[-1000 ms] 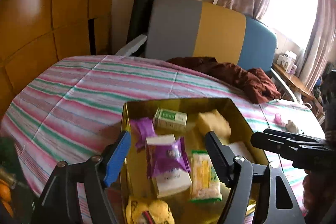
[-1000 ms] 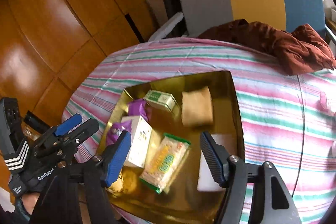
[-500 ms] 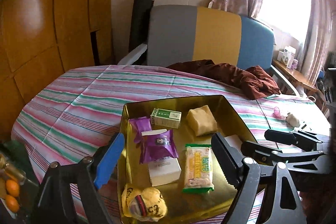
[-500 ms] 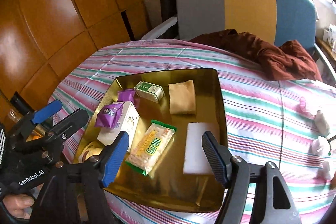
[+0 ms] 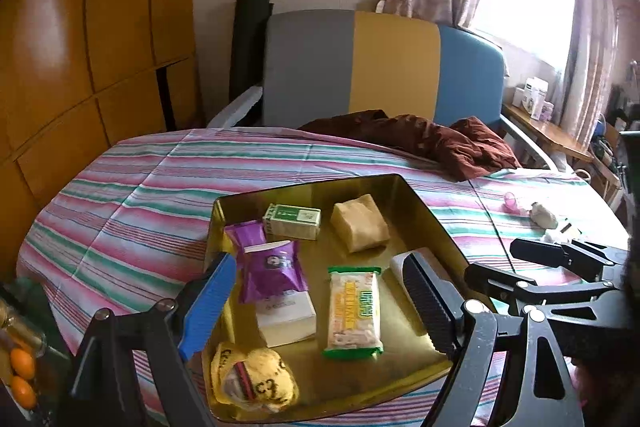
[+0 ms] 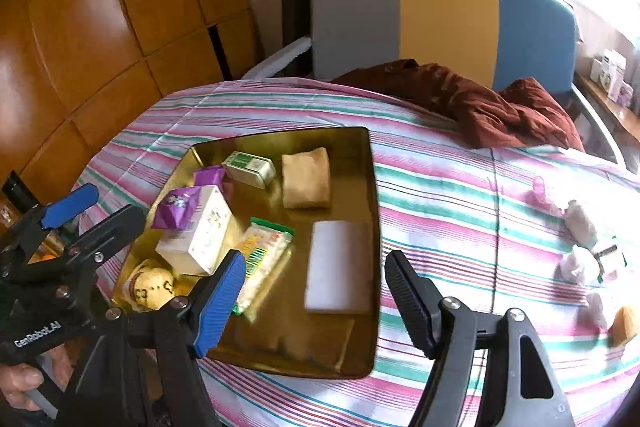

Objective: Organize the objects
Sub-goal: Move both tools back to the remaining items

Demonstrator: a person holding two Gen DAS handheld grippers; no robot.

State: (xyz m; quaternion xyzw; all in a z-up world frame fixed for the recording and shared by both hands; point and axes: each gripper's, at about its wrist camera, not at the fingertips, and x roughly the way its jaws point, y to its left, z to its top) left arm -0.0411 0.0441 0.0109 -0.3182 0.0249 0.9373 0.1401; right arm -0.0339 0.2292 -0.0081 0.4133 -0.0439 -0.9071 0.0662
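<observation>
Both hand-held grippers, left (image 5: 320,299) and right (image 6: 316,291), stood spread and empty above the gold tray (image 6: 370,187) near the bed's left edge. The cracker packet (image 5: 354,311), light and crushable, warranted grasping across its long sides. Left housing read "GenRobot.AI".

Glossy gold metal tray (image 5: 432,223)

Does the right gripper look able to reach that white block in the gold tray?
Probably yes: the right gripper hangs open just before the white block, which lies flat and uncovered in the gold tray.
</observation>
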